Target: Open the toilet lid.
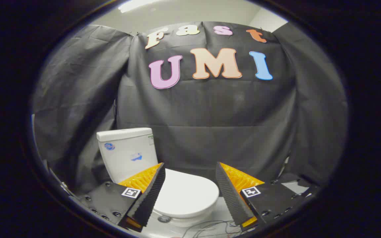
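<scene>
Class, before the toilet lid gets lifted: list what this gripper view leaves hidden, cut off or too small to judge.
1. Gripper: open and apart; its body lies behind the camera.
2. Toilet lid: closed; its left edge and hinge are hidden by the left finger.
3. Tank: stickers too small to make out.
4. Cables on the floor: cut off, ends unseen.
5. Toilet base: covered by the lid.

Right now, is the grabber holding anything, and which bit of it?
Nothing is held. The gripper is open, its fingers spread apart with the closed toilet lid showing between and beyond them, not touched. The tank stands behind the lid.
</scene>
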The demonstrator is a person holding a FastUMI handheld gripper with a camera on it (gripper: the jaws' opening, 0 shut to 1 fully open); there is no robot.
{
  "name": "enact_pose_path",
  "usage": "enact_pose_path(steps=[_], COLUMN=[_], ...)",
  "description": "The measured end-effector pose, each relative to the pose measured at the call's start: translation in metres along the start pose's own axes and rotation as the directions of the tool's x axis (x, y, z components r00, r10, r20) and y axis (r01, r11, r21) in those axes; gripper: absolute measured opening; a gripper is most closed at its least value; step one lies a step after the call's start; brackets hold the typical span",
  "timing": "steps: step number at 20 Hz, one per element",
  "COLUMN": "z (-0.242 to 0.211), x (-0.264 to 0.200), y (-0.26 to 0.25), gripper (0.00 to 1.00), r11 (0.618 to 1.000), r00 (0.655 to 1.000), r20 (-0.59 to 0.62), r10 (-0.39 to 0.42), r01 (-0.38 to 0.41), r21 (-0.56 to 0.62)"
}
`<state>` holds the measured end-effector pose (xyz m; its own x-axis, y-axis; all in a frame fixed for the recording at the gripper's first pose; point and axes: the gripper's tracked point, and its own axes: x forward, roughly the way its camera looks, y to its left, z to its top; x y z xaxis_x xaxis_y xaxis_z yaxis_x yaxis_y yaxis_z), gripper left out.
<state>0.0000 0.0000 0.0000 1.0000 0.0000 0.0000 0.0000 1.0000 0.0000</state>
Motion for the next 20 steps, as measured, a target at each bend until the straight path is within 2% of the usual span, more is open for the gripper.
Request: enact_pose_path(steps=[3,9,14,17,19,20], z=[0.003,0.020,0.010,0.004,0.000,-0.004], x=[0.030,0.044,0.036,0.026,0.019,0.014], y=[0.027,0.087,0.131,0.142,0.141,0.136], gripper=[0.95,0.94,0.94,0.94,0.92,0.92], r11=[1.000,0.996,0.983,0.958,0.917,0.885], r00=[1.000,0.990,0.979,0.961,0.936,0.916], r20=[0.007,0.105,0.110,0.121,0.132,0.133], r10=[0.010,-0.093,-0.174,-0.247,-0.327,-0.379], r01=[-0.010,0.092,0.166,0.223,0.280,0.316], r21=[-0.016,0.017,0.080,0.180,0.284,0.341])
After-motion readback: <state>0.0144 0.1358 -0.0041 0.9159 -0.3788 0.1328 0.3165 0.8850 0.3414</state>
